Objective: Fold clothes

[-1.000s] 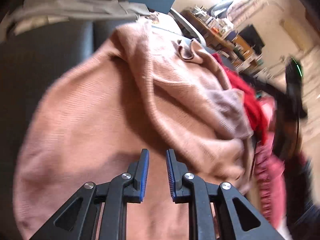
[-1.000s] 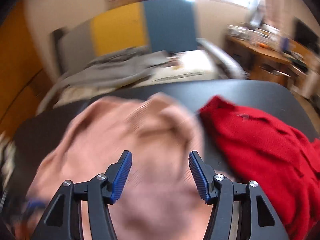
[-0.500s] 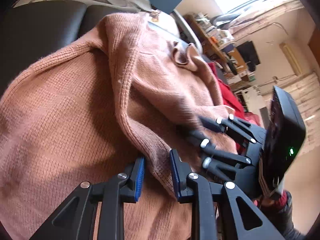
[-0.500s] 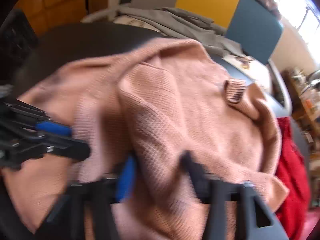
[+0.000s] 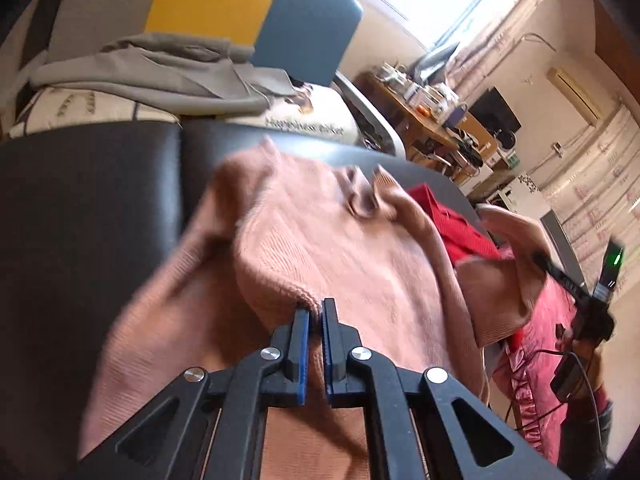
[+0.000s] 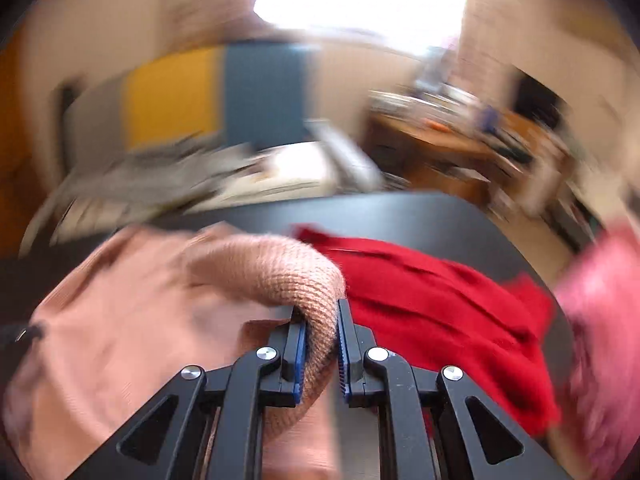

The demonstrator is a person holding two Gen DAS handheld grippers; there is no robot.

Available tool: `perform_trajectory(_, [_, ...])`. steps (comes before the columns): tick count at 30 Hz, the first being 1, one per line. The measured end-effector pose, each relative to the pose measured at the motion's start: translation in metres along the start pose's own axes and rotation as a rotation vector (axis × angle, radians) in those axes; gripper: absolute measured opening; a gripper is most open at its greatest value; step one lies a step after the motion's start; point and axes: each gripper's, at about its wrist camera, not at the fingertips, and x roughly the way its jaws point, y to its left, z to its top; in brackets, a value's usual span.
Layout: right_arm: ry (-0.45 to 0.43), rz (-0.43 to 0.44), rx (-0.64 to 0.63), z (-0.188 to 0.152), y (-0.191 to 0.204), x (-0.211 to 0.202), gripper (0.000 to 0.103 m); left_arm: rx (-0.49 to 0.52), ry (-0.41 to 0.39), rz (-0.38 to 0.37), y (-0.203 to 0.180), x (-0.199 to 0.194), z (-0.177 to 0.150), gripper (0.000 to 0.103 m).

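Grippers that stood spread a second ago now pinch the pink sweater [image 5: 340,248], left [image 5: 314,312] clamped on an edge, right [image 6: 322,316] closing on a fold, ready to lift.

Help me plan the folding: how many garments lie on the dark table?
2 clearly: a pink knit sweater pinched by both grippers, and a red garment beside it toward the right. More may be hidden beneath them.
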Motion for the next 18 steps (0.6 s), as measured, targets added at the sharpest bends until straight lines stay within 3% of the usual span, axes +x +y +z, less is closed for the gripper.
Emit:
perform_trajectory(2, [0.020, -0.082, 0.204, -0.014, -0.059, 0.000, 0.022, 0.002, -0.016, 0.035, 0.011, -0.011, 0.014, 0.004])
perform_trajectory(3, [0.040, -0.095, 0.283, -0.023, -0.081, -0.001, 0.026, 0.001, -0.022, 0.072, 0.023, -0.019, 0.024, 0.004])
perform_trajectory(5, [0.053, -0.092, 0.445, -0.051, -0.120, -0.008, 0.044, -0.027, -0.025, 0.145, 0.048, -0.028, 0.042, 0.004])
perform_trajectory(6, [0.044, -0.102, 0.459, -0.057, -0.126, -0.013, 0.049, -0.041, -0.015, 0.181, 0.062, -0.031, 0.051, 0.005])
perform_trajectory(8, [0.000, -0.146, 0.433, -0.071, -0.127, -0.027, 0.066, -0.095, 0.043, 0.248, 0.094, -0.033, 0.068, 0.005])
perform_trajectory(10, [-0.035, -0.159, 0.410, -0.078, -0.122, -0.037, 0.074, -0.157, 0.064, 0.267, 0.116, -0.036, 0.073, 0.006])
perform_trajectory(14, [-0.119, -0.226, 0.318, -0.076, -0.095, -0.053, 0.078, -0.219, 0.028, 0.355, 0.142, -0.061, 0.065, 0.010])
perform_trajectory(15, [-0.137, -0.228, 0.292, -0.074, -0.086, -0.056, 0.079, -0.202, 0.018, 0.329, 0.140, -0.065, 0.056, 0.010])
perform_trajectory(18, [-0.109, -0.077, 0.172, -0.070, -0.048, -0.051, 0.082, -0.120, -0.004, 0.287, 0.128, -0.069, 0.023, 0.010])
